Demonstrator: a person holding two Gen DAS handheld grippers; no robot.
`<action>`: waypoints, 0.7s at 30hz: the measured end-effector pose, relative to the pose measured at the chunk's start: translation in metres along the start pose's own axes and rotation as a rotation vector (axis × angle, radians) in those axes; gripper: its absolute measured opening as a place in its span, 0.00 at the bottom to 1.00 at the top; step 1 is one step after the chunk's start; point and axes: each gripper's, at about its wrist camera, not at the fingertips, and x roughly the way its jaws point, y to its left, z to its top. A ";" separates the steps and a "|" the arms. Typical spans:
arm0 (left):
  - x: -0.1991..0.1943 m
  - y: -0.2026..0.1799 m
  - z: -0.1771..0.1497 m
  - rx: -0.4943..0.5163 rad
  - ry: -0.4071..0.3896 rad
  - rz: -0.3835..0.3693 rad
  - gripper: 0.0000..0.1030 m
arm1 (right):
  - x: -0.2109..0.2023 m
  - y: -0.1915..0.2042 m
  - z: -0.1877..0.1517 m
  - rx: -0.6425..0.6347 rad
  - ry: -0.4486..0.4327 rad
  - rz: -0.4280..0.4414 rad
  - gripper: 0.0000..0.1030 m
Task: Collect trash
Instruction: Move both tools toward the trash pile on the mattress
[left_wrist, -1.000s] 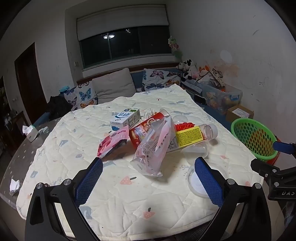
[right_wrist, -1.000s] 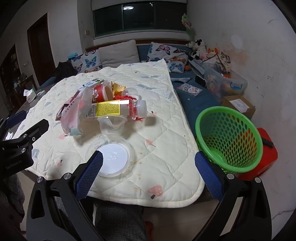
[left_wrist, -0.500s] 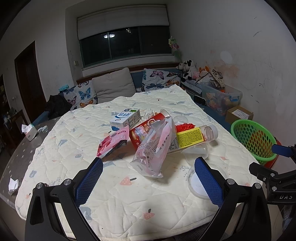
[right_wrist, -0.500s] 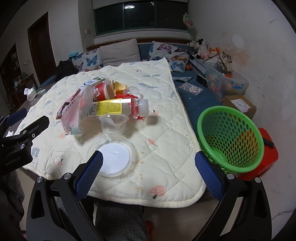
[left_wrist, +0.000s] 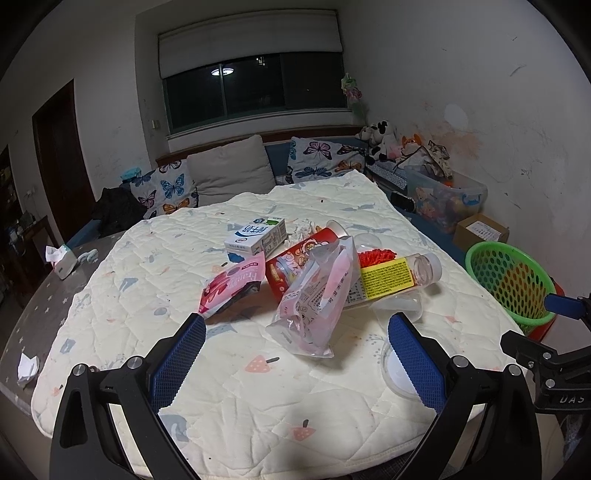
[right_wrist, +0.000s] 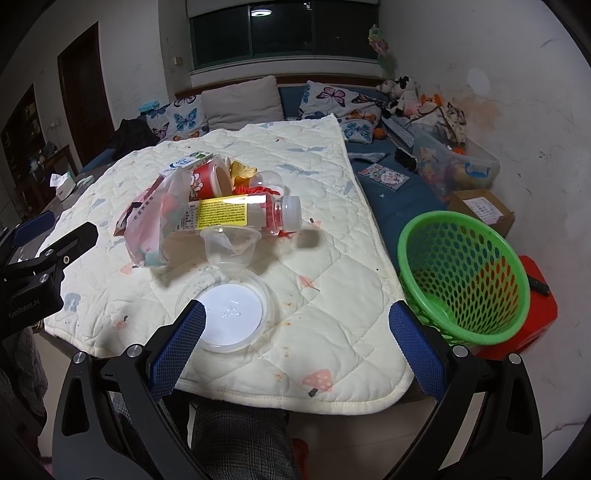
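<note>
Trash: heap near the middle of the cream quilted table cover, well apart from both grippers.
Heap contents: white-and-blue milk carton at the far side; red cylindrical snack can lying down; pink foil snack pouch to its left; clear-and-pink plastic bag draped over the can; clear plastic bottle with a yellow label lying on its side; red mesh netting behind it.
Nearer items: clear plastic cup just beside the bottle; round clear plastic lid flat on the cover, near the table edge.
Basket: green perforated plastic basket off the table's right edge, on a red stool.
Left gripper: blue-padded jaws spread wide, holding nothing, above the near cover.
Right gripper: jaws spread wide, holding nothing; its left pad overlaps the lid in view.
</note>
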 end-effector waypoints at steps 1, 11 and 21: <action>0.000 0.000 0.001 -0.001 0.000 0.000 0.93 | 0.000 0.000 0.000 0.000 0.001 0.001 0.95; -0.001 0.005 0.002 -0.009 -0.004 -0.004 0.93 | 0.003 0.002 0.001 -0.005 0.006 0.011 0.95; 0.004 0.018 0.004 -0.032 0.005 0.013 0.93 | 0.010 0.008 0.001 -0.026 0.019 0.046 0.95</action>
